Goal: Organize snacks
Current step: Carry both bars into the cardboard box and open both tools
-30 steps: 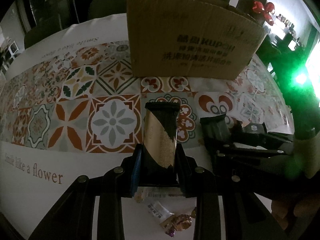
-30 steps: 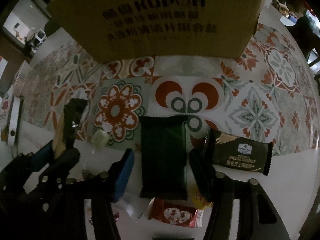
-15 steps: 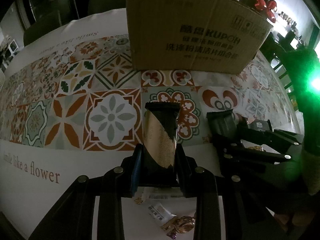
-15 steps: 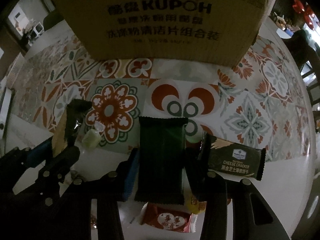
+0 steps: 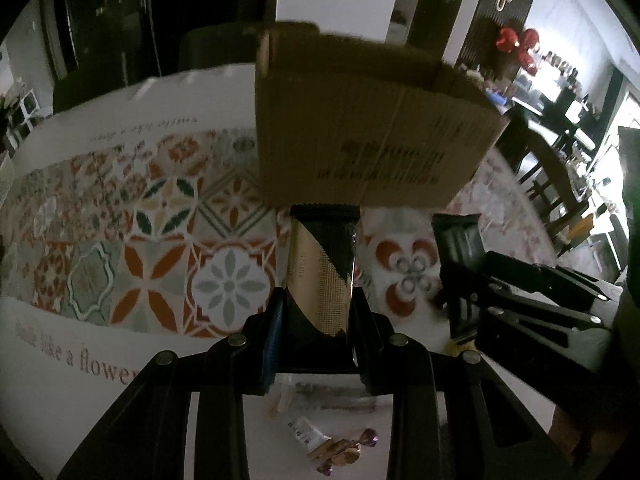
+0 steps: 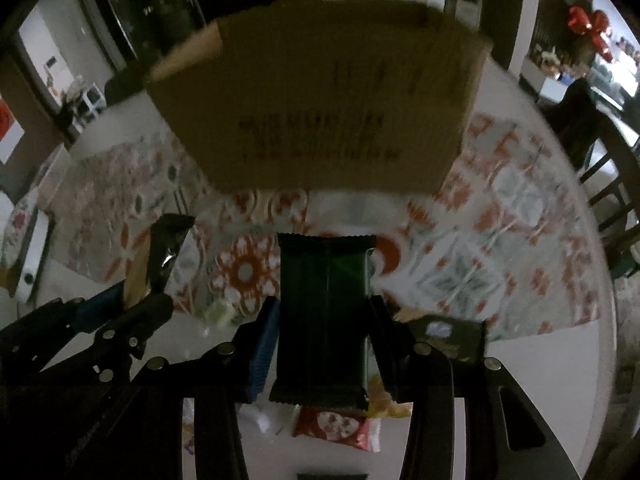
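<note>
My left gripper is shut on a gold and black snack packet and holds it above the tablecloth, in front of the cardboard box. My right gripper is shut on a dark green snack packet, also lifted, facing the same box. The right gripper with its green packet shows at the right of the left wrist view. The left gripper's gold packet shows at the left of the right wrist view.
A patterned tablecloth covers the table. A black cracker packet, a red snack packet and a yellow wrapper lie under the right gripper. Small wrapped sweets lie under the left gripper. Chairs stand at the right.
Both grippers have risen with their packets and tilted up toward the box, whose top edge now shows. The table items have dropped lower in both views.
</note>
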`<action>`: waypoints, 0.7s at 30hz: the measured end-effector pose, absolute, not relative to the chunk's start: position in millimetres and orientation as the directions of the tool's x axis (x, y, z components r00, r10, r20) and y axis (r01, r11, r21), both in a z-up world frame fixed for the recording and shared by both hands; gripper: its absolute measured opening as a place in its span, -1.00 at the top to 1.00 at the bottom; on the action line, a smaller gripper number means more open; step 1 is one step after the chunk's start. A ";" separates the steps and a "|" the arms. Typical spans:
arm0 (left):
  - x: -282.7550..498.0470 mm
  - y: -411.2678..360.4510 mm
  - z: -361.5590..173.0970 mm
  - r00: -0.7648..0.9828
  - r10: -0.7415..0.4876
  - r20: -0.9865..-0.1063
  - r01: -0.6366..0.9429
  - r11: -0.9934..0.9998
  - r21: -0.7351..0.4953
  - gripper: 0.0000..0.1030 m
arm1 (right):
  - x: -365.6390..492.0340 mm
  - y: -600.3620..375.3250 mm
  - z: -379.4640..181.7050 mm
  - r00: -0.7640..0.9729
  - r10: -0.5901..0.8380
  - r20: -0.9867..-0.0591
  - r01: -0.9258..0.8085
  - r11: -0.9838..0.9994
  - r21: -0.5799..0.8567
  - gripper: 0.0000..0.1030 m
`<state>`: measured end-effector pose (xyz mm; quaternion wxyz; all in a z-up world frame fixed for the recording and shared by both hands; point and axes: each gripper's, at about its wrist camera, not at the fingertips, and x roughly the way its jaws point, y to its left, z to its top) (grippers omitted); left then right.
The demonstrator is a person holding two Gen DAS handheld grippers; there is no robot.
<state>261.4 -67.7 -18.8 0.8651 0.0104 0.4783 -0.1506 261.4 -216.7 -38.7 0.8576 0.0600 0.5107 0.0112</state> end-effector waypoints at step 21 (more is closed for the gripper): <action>320.7 -98.3 81.2 0.614 -0.321 -0.721 0.349 0.930 -0.117 0.39 | 309.1 -245.0 78.7 0.707 0.076 -0.703 0.026 0.991 0.134 0.12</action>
